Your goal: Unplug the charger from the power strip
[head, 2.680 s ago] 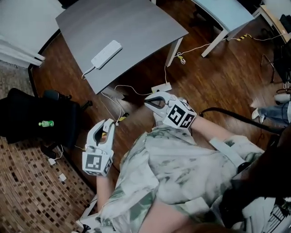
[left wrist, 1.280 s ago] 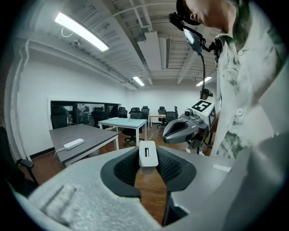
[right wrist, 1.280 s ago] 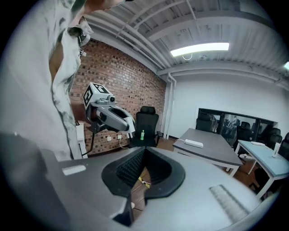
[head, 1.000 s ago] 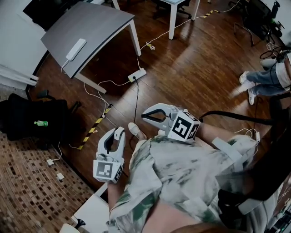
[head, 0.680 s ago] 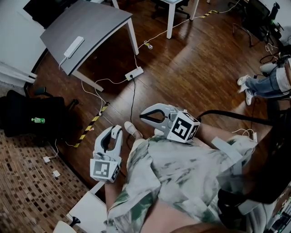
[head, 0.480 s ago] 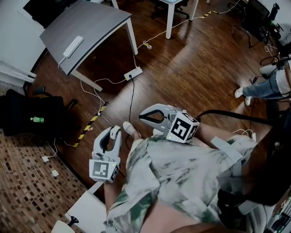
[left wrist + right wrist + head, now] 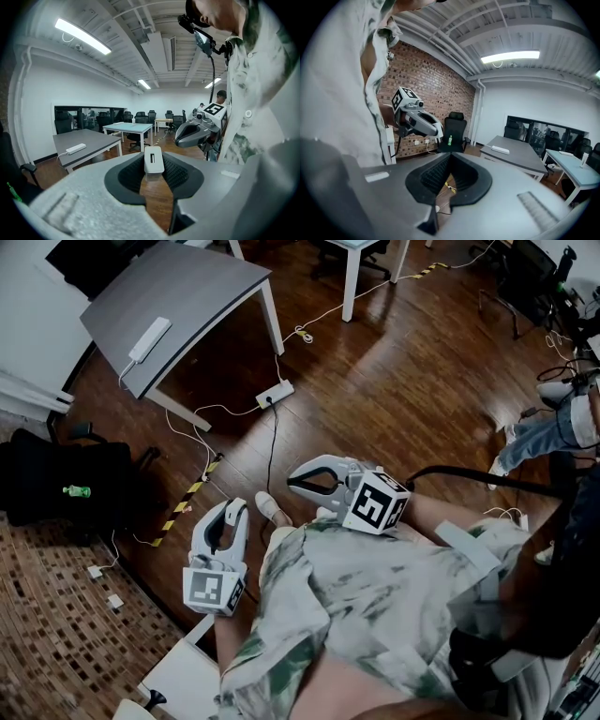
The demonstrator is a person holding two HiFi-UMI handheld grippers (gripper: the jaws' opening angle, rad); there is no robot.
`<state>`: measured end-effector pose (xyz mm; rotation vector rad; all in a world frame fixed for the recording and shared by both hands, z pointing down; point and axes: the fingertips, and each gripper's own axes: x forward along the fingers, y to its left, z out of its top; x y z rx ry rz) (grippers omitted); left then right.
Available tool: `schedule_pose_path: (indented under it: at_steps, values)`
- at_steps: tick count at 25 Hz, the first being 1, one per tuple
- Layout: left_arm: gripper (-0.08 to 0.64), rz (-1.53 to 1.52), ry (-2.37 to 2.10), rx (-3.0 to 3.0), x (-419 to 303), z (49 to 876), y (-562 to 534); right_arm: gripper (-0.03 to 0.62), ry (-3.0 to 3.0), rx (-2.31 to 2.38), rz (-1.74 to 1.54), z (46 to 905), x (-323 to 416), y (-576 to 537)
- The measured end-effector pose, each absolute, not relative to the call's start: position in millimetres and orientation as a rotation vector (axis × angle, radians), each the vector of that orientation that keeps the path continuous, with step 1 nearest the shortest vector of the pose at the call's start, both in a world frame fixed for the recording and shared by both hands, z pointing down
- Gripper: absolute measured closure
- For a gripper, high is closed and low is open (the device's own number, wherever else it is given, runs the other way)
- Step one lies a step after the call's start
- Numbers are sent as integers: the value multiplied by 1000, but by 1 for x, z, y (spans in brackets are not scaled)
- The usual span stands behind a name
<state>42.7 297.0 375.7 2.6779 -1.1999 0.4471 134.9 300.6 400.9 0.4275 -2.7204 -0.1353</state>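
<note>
The table point(image 7: 206, 292) and power strip point(image 7: 150, 338) apparently lie farther off.

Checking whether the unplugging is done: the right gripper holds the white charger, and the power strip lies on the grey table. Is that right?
Not quite. The left gripper holds the white charger, as the left gripper view shows. The right gripper has nothing between its jaws. The power strip does lie on the grey table.

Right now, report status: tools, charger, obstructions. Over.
Left tool shut on small white block-shaped charger, off any socket. Right tool shut, empty. Long white power strip lies on grey table, far ahead. Nothing obstructing.
</note>
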Motion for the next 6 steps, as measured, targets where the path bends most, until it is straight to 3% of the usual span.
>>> schedule_pose_path:
  at_steps: [6]
  values:
    - [456, 442, -1188, 2683, 32, 380, 268, 586, -2706, 439, -125, 407, 126, 274]
